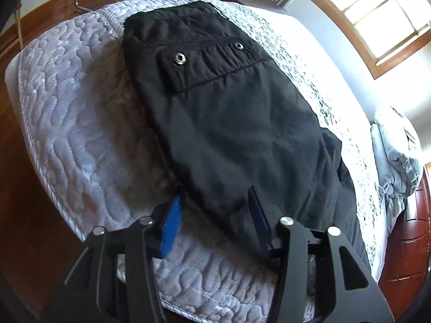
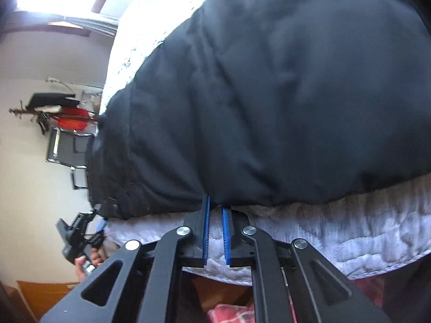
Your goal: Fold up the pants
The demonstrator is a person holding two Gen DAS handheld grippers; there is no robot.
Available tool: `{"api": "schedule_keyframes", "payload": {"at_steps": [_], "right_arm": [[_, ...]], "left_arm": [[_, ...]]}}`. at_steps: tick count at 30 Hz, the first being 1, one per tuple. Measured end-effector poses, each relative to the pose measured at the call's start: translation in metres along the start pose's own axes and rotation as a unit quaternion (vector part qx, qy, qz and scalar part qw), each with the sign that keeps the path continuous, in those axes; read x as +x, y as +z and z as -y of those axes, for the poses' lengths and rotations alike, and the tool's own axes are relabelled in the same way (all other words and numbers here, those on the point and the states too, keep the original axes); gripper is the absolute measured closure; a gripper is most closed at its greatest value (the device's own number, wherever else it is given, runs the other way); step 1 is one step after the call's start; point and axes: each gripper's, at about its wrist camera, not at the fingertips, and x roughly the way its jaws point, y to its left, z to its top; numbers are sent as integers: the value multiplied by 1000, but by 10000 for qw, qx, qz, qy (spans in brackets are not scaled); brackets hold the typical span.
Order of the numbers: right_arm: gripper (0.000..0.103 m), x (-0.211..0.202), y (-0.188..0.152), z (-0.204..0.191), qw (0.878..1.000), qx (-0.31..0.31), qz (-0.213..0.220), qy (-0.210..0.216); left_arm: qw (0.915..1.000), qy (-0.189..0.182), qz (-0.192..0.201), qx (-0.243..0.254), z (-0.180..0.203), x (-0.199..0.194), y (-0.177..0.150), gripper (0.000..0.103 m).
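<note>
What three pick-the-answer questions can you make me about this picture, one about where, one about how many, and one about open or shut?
1. Where do the pants lie?
A. on the floor
B. on the mattress
C. on a chair

2. How many metal snaps show on the pocket?
A. one
B. two
C. four

3. How is the left gripper?
A. open
B. shut
C. holding a sock

Answers:
1 B, the quilted mattress shows around the pants.
2 B, two silver rings sit on the pocket.
3 A, its blue fingers stand wide apart at the pants' near edge.
</note>
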Motion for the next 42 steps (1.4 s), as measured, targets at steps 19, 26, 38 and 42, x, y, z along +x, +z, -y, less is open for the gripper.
{"api": "schedule_keyframes", "payload": {"at_steps": [19, 26, 38, 42], "right_arm": [[43, -174, 1, 169, 9712, 1585, 1729, -413], [43, -173, 15, 190, 9610, 1782, 2114, -63], [84, -178, 48, 197, 9544, 1737, 2408, 304], [91, -195, 54, 186, 9559, 1512, 2497, 315]], "left_arm": [[9994, 166, -298, 59, 21, 2, -23, 24], [9986, 312, -429, 9, 22, 7, -24, 17], [9972, 523, -534, 78, 27, 28, -21, 14], [9968, 524, -544, 257, 46, 37, -20, 14]]}}
